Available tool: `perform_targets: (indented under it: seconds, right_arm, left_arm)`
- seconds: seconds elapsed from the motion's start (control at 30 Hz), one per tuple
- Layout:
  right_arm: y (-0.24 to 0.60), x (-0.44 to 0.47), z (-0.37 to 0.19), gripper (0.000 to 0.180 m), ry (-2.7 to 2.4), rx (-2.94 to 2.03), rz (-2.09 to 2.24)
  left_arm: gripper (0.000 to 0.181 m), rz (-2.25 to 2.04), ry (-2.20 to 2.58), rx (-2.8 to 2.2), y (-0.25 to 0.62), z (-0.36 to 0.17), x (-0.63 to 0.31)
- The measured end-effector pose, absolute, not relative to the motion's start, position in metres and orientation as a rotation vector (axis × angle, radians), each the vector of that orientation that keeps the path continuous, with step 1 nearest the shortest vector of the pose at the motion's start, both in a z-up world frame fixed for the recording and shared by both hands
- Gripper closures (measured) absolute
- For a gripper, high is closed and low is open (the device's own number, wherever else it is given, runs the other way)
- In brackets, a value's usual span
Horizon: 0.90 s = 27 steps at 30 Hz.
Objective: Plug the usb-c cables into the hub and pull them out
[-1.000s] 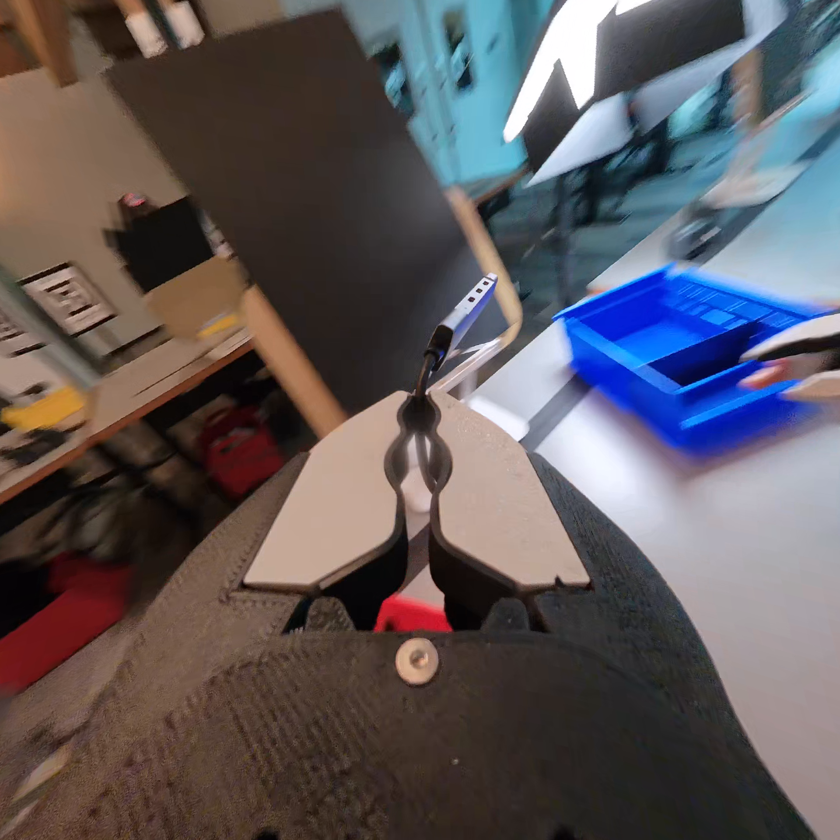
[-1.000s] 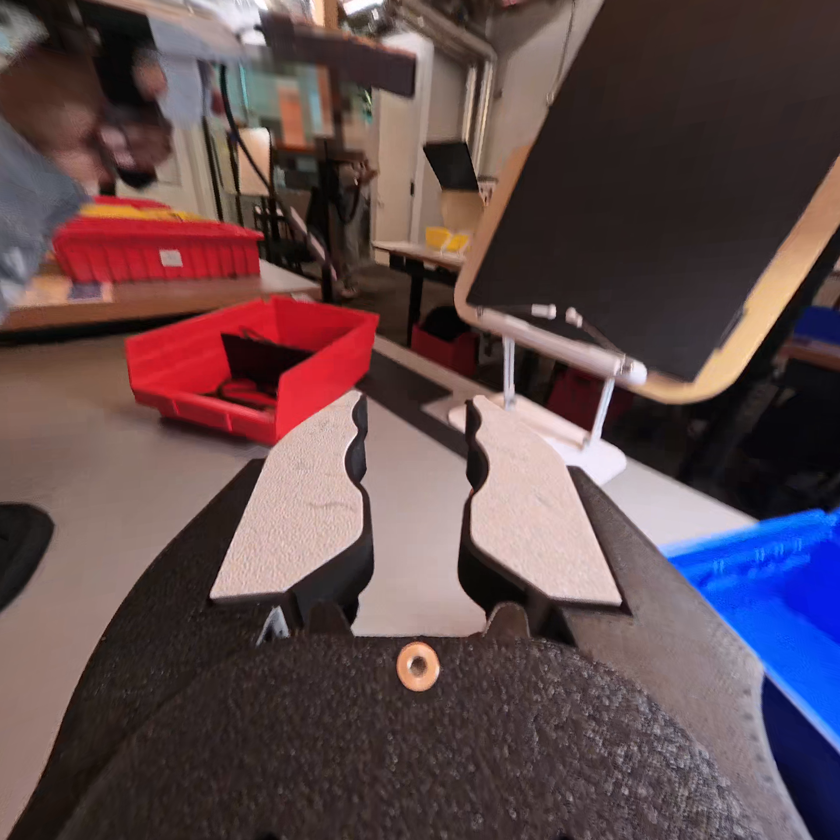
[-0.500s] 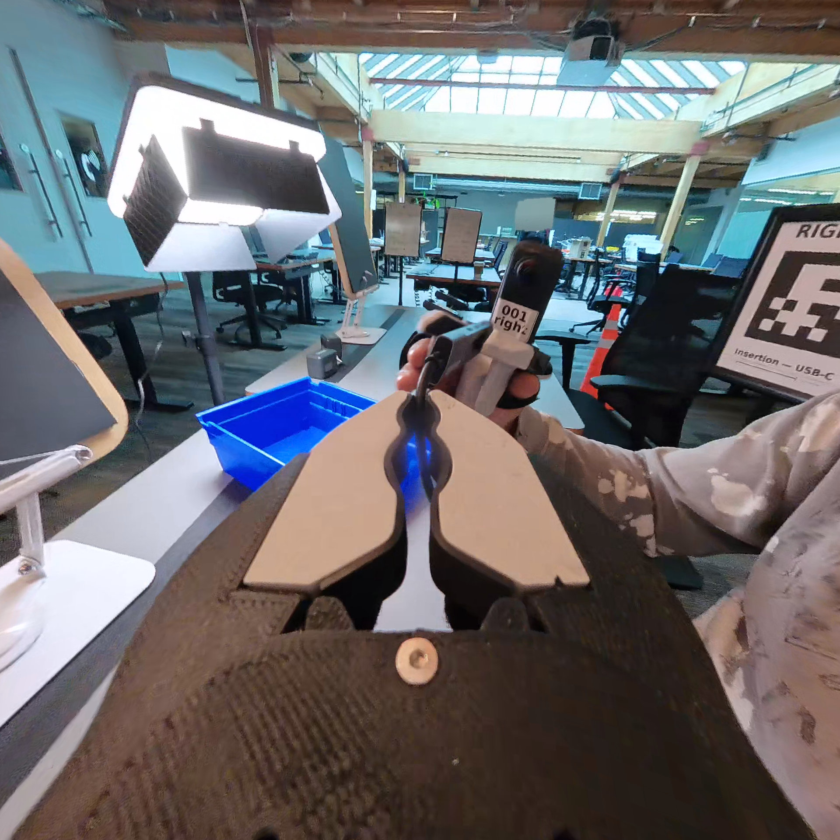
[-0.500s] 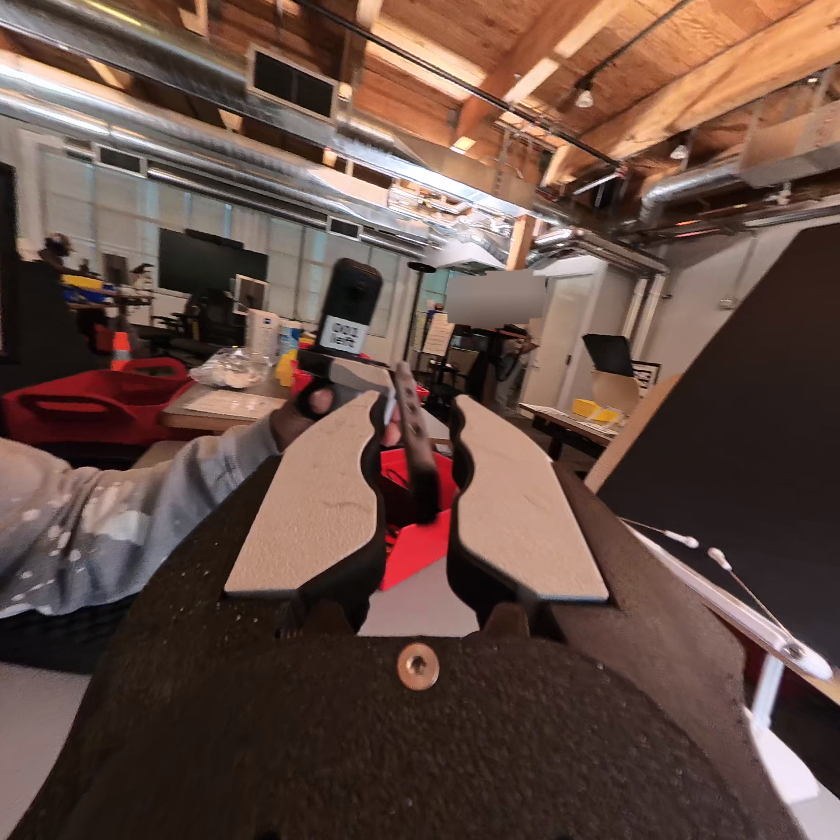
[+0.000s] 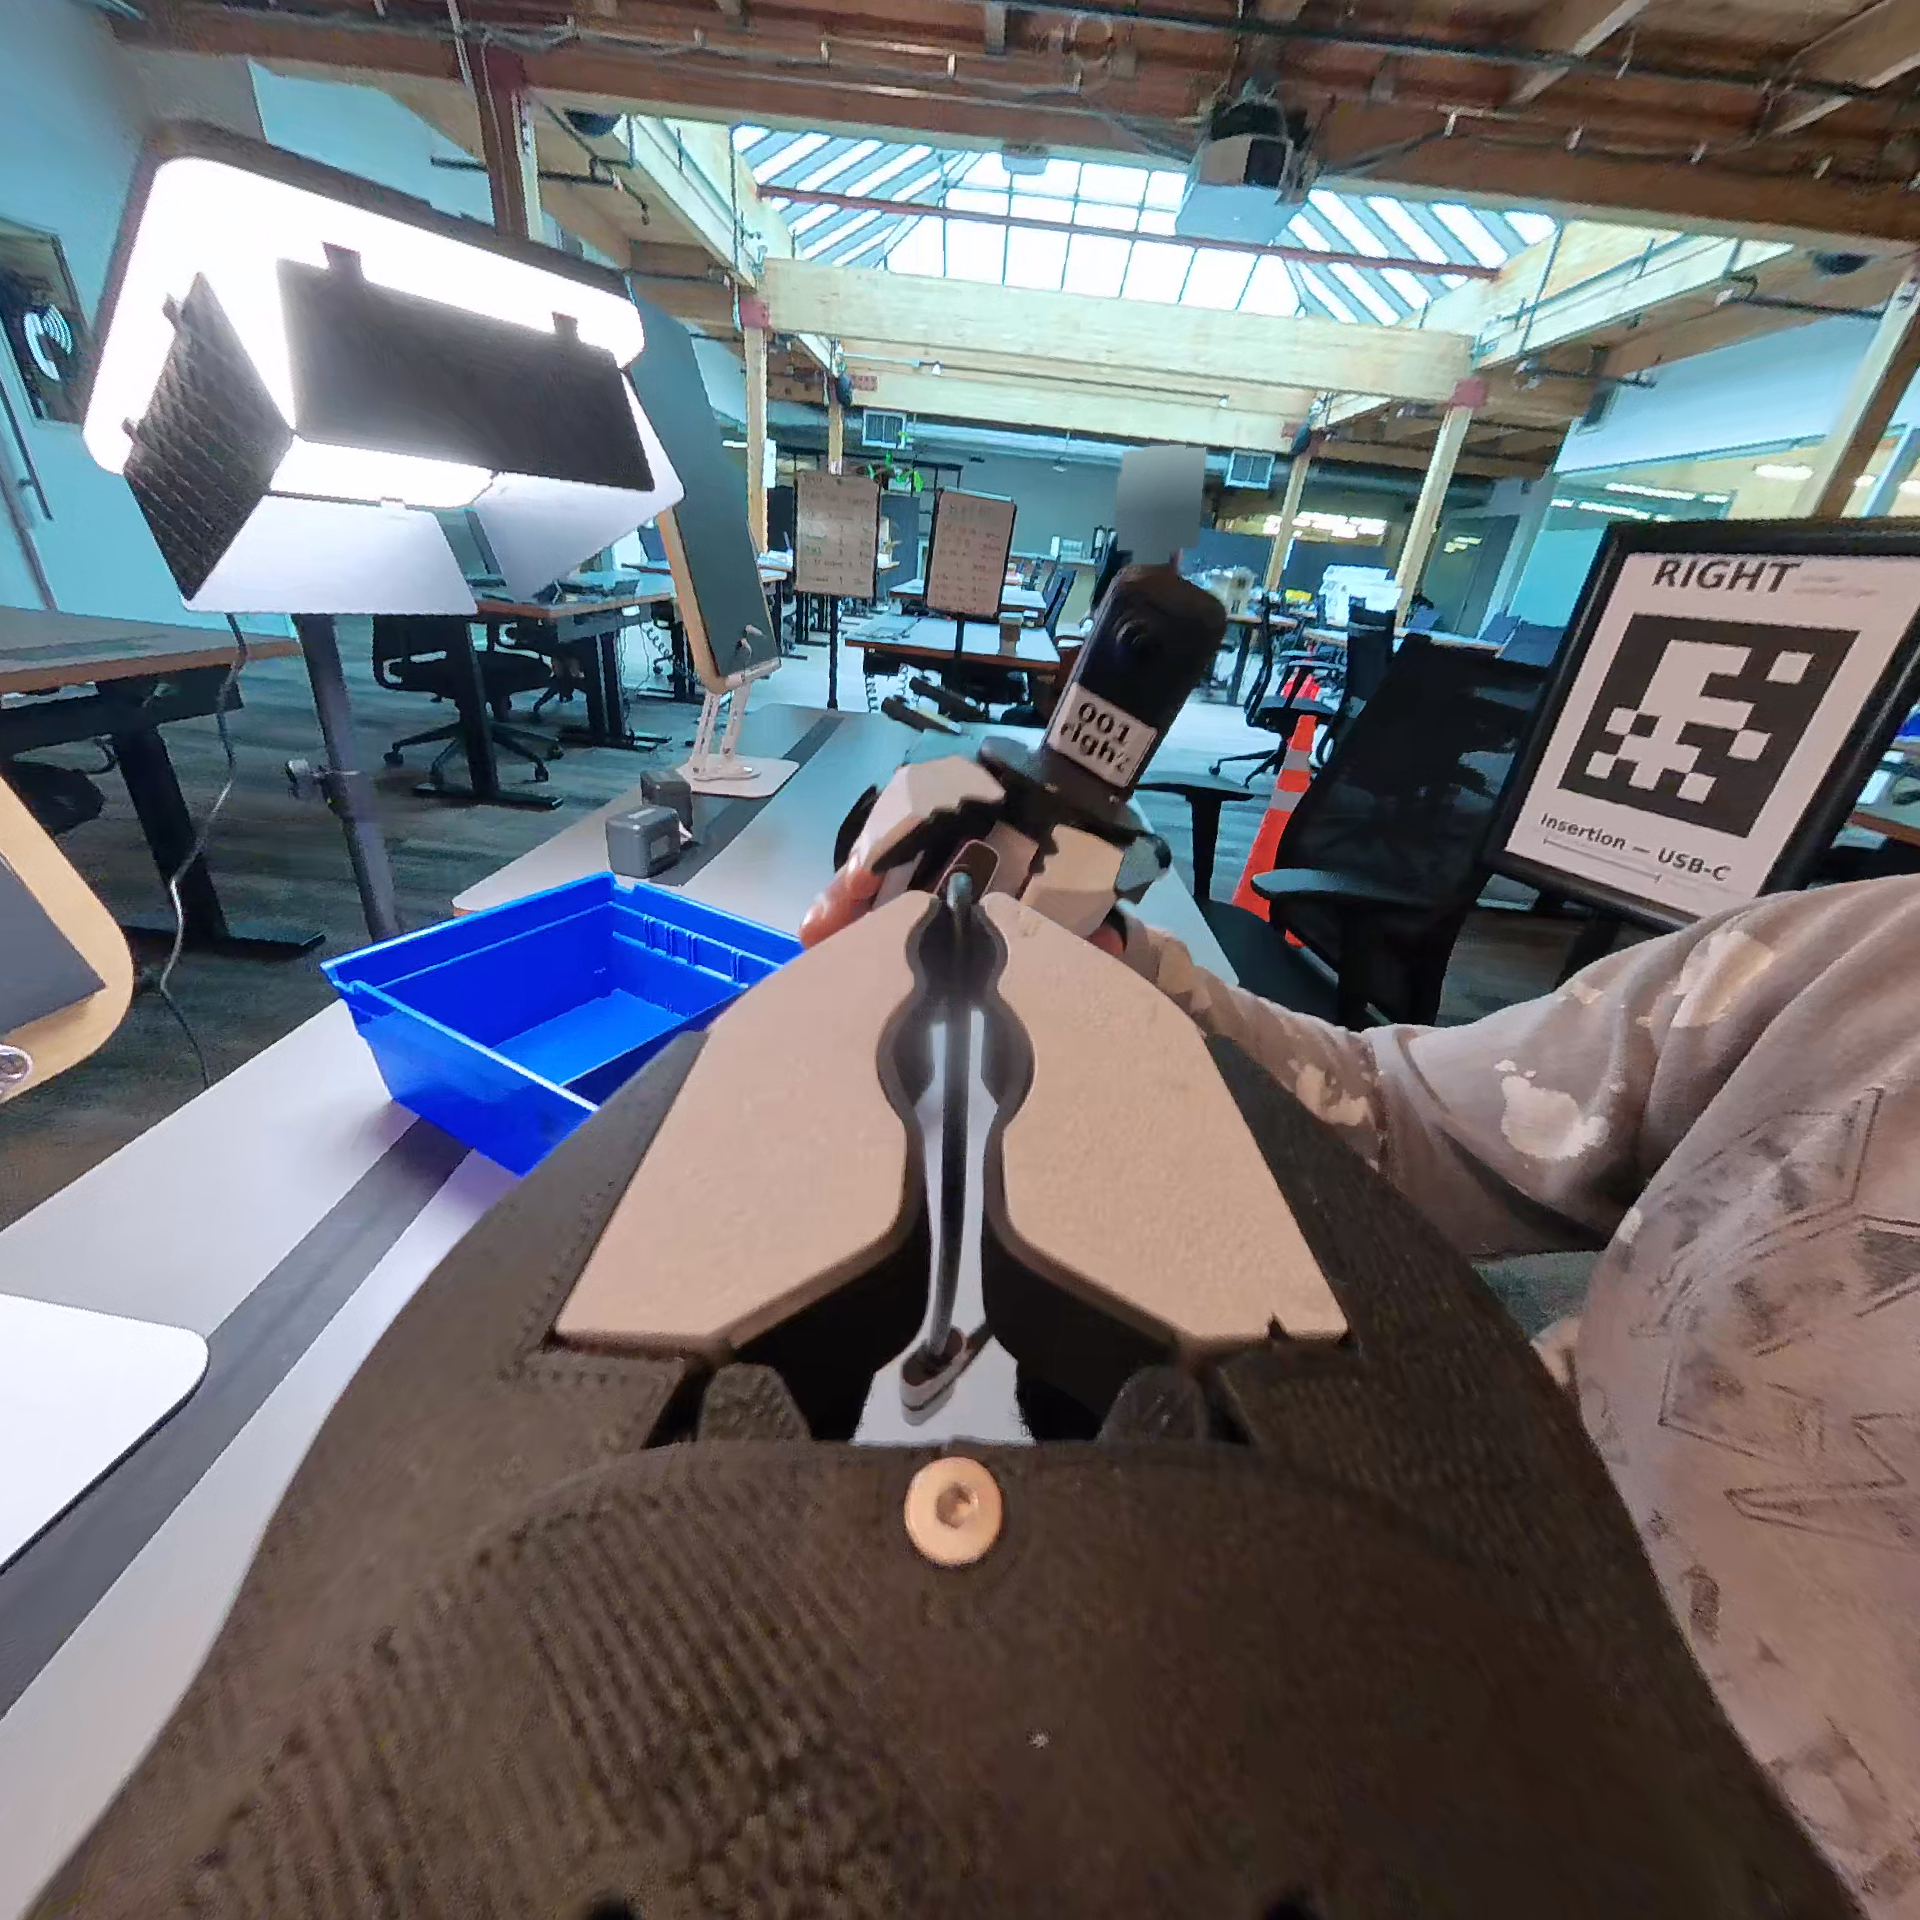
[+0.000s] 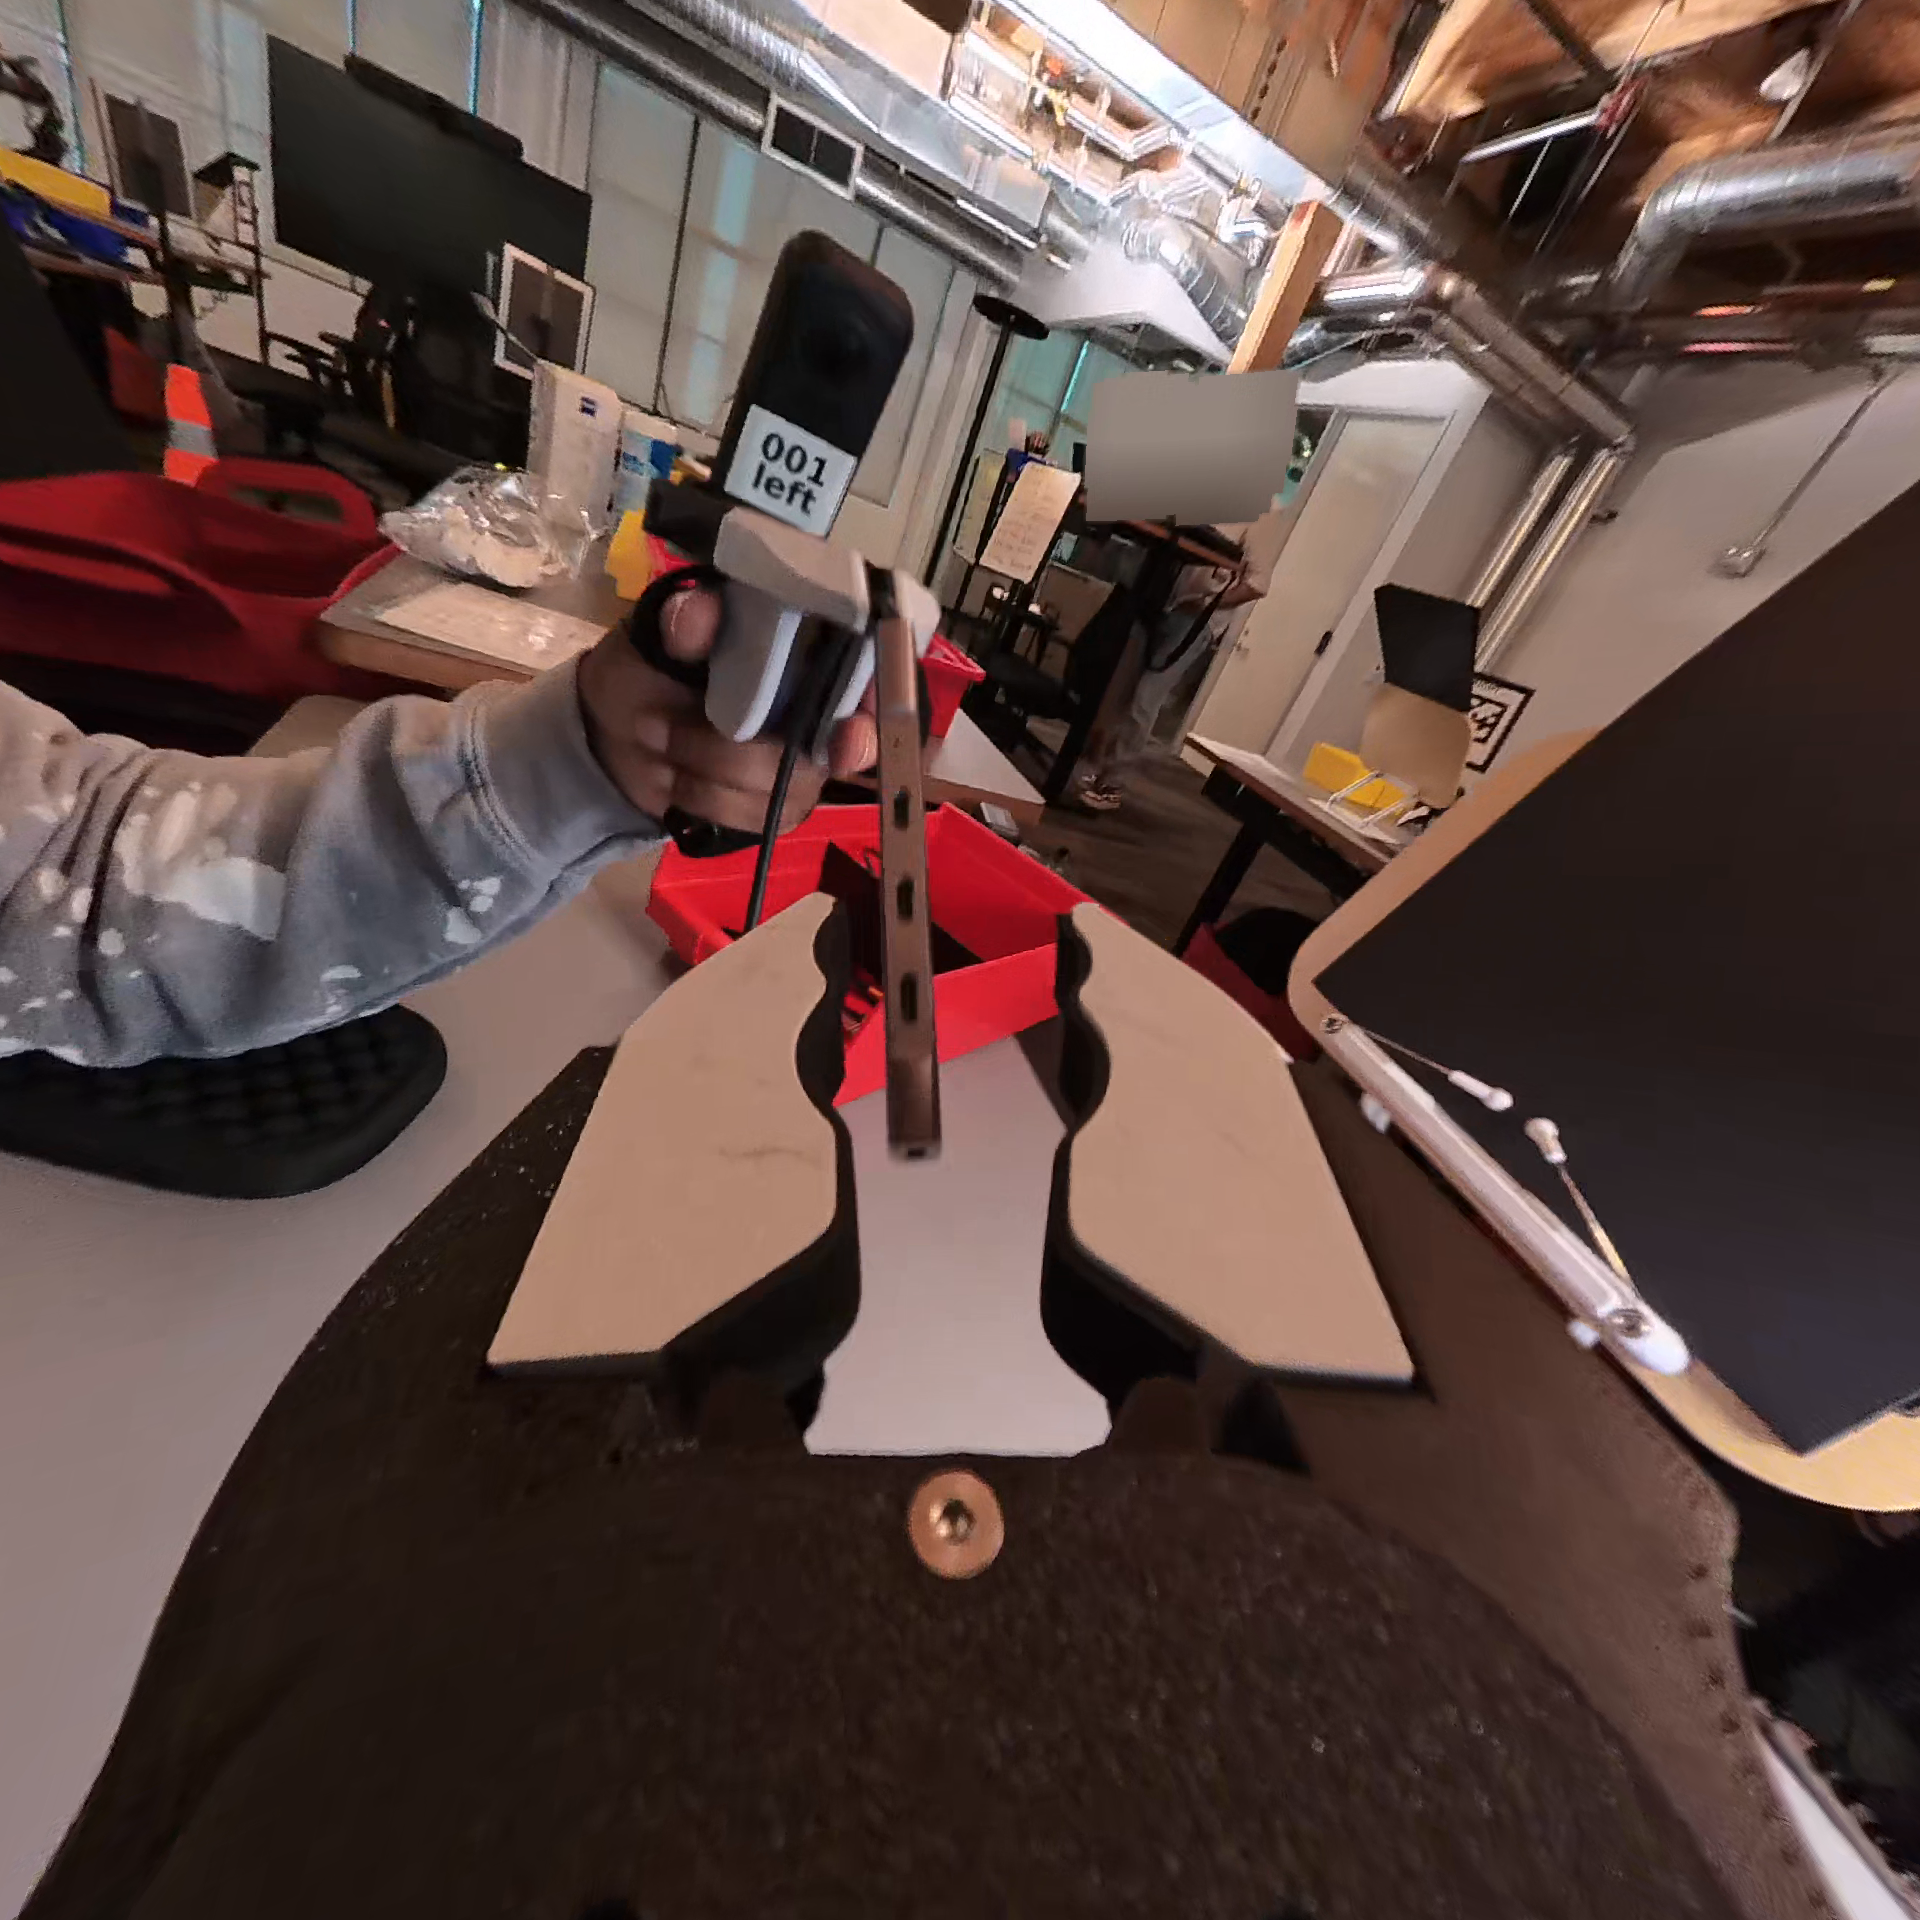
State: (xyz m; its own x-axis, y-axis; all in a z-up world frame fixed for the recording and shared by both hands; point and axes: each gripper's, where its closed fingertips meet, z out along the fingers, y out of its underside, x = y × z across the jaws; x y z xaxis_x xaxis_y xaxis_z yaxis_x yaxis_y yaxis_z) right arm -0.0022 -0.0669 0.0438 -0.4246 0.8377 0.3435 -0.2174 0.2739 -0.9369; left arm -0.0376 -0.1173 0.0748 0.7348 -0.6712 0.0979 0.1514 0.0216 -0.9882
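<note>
Left gripper [image 5: 954, 914] clamps my hub's cord [image 5: 954, 1143]; hub [image 6: 906, 914] hangs between parted right gripper [image 6: 948, 940] fingers. Risk: dangling hub swings, grab misses.

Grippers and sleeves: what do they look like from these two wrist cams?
Each gripper, left gripper and right gripper, has two flat grey fingers with wavy inner edges on a black textured body fixed by one metal screw. Seen from opposite, each carries an upright black camera with a white label. Sleeves are grey with pale bleach-like blotches.
</note>
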Motion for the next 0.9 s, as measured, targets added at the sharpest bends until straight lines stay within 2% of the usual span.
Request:
perform_targets:
  seconds: [0.07, 0.1, 0.13, 0.33, 0.53, 0.63, 0.8, 0.9]
  right_arm:
    - [-0.070, -0.006, 0.039, 0.149, -1.570, -0.593, 1.376]
    - [-0.072, -0.005, 0.043, 0.169, -1.537, -0.558, 1.393]
    - [-0.077, -0.001, 0.048, 0.170, -1.520, -0.525, 1.429]
    - [-0.076, 0.009, 0.050, 0.171, -1.592, -0.528, 1.262]
    - [-0.077, 0.018, 0.042, 0.171, -1.704, -0.548, 1.153]
    - [-0.076, 0.016, 0.020, 0.171, -1.833, -0.585, 1.005]
    - [-0.098, 0.017, 0.011, 0.171, -1.921, -0.556, 1.025]
    - [-0.100, 0.018, 0.016, 0.171, -1.901, -0.556, 1.069]
  left_arm:
    - [0.177, -0.694, 0.451, -1.386, -0.120, 0.079, -0.041]
    - [0.177, -0.710, 0.448, -1.372, -0.121, 0.081, -0.041]
    - [0.177, -0.722, 0.440, -1.361, -0.121, 0.082, -0.043]
    - [0.173, -0.551, 0.468, -1.514, -0.115, 0.057, -0.057]
    - [0.152, -0.341, 0.595, -1.610, -0.117, 0.044, -0.045]
    - [0.149, -0.179, 0.675, -1.652, -0.113, 0.035, -0.036]
    - [0.148, -0.047, 0.818, -1.765, -0.104, 0.004, -0.018]
    - [0.163, -0.114, 0.875, -1.755, -0.104, -0.001, -0.004]
